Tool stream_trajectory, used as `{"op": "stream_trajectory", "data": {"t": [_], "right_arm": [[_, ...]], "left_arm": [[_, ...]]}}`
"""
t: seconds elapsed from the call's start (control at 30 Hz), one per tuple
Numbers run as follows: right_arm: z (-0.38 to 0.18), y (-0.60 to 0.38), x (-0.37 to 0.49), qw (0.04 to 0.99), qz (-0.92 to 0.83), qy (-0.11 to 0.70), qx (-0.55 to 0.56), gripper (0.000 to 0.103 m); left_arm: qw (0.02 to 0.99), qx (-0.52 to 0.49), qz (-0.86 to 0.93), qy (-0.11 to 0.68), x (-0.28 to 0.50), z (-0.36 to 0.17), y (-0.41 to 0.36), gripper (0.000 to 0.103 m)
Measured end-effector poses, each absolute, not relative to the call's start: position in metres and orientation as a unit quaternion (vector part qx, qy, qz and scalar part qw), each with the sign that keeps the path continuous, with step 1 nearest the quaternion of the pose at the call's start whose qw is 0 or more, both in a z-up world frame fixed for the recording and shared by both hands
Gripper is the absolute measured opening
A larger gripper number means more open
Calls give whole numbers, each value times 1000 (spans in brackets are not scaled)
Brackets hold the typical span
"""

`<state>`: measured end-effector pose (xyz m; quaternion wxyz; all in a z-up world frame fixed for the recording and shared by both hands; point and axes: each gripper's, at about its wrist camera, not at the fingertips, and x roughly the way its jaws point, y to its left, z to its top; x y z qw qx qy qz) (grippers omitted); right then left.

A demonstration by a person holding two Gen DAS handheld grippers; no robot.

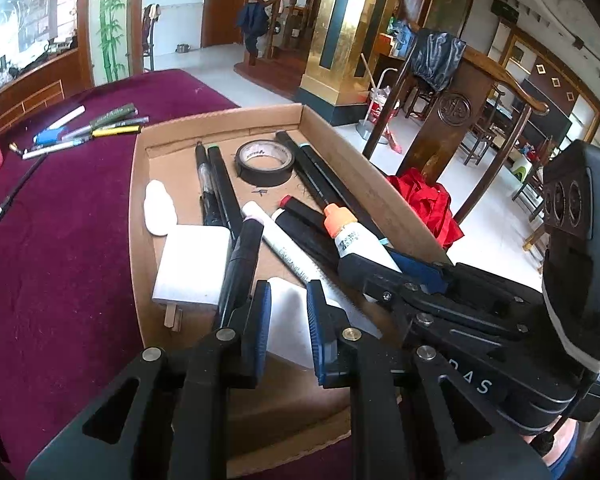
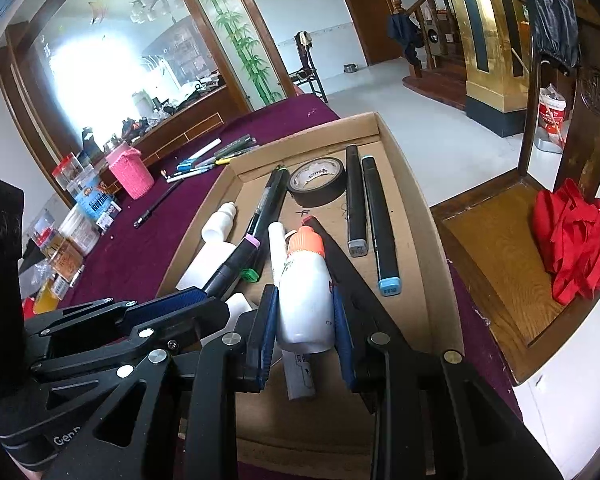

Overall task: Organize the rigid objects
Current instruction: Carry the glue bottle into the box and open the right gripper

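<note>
A shallow cardboard tray (image 1: 220, 120) lies on the purple tablecloth. In it are several black markers (image 1: 220, 184), a roll of black tape (image 1: 265, 162), a white charger plug (image 1: 192, 268) and a small white bottle (image 1: 159, 208). My left gripper (image 1: 289, 320) hovers over the tray's near end, shut on a white block (image 1: 290, 320). My right gripper (image 2: 305, 320) is close beside it on the right, shut on a white bottle with an orange cap (image 2: 306, 292) that points into the tray. A white marker (image 2: 278, 248) lies under that bottle.
Loose pens (image 1: 100, 126) and a thin black pen (image 1: 16, 192) lie on the cloth left of the tray, by a pink knitted holder (image 2: 130, 174). Jars and boxes (image 2: 80, 200) crowd the far left. A wooden chair with red cloth (image 2: 572, 236) stands at the right.
</note>
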<state>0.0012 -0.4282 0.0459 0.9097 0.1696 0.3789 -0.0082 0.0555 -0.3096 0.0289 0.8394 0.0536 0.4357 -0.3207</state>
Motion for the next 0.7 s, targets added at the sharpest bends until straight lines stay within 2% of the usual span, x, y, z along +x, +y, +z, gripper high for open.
{"op": "stream_trajectory", "data": {"t": [0.27,0.47,0.6,0.7], "right_arm": [[43,-423,3,906,-6,395,153,25],[48,-422,-3,906,-9,395,154,34],[55,-421,-8,909,-13,388,152,36],[60,-420,-14,912,-18,381,151,38]], "left_arm": [[831,52,-321,452,59,20,-306,16],[827,41,-326,456,58,22,-297,18],[828,33,-329,453,56,27,-292,26],[839,36,-321,439,52,33,-286,47]]}}
